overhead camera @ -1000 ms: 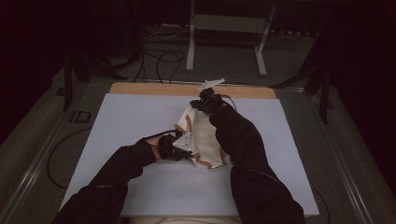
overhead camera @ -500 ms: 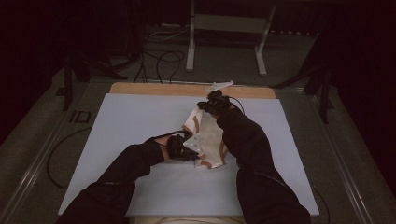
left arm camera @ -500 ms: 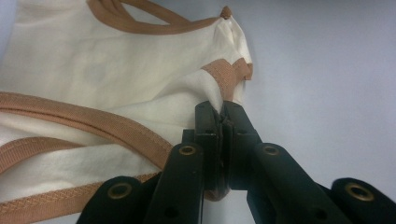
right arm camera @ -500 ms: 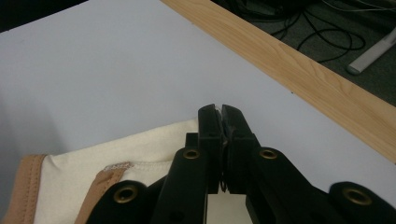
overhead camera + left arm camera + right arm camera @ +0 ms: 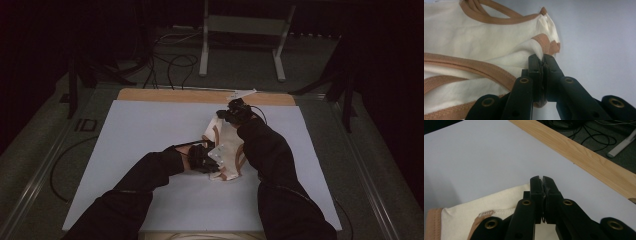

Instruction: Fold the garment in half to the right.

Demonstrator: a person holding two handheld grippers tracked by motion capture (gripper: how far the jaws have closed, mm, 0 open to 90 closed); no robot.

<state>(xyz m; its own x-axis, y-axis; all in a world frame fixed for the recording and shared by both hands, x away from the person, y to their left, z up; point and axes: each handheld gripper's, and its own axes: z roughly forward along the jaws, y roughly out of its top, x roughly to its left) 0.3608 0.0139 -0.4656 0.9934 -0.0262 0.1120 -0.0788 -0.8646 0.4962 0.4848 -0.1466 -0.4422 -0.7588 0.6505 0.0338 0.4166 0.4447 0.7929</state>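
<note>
garment: cream w/ tan trim, prob. a tank top; long axis runs 12–6 o'clock
L gripper: clamped on hem at 6 end
R gripper: clamped on edge at 12 end

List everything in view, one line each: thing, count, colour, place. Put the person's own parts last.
Garment: one, cream with tan trim, bunched at the middle of the sheet.
Sheet: one, white, covering the table top.
Table: one, light wood, far edge bare beyond the sheet.
Stand: one, white, on the floor behind the table.
Cables: several, black, on the floor behind the table.
Left gripper: one, black, shut on the garment's trimmed edge.
Right gripper: one, black, shut on the garment's cream edge at the far end.
Sleeves: two, black, reaching in from the near side.
</note>
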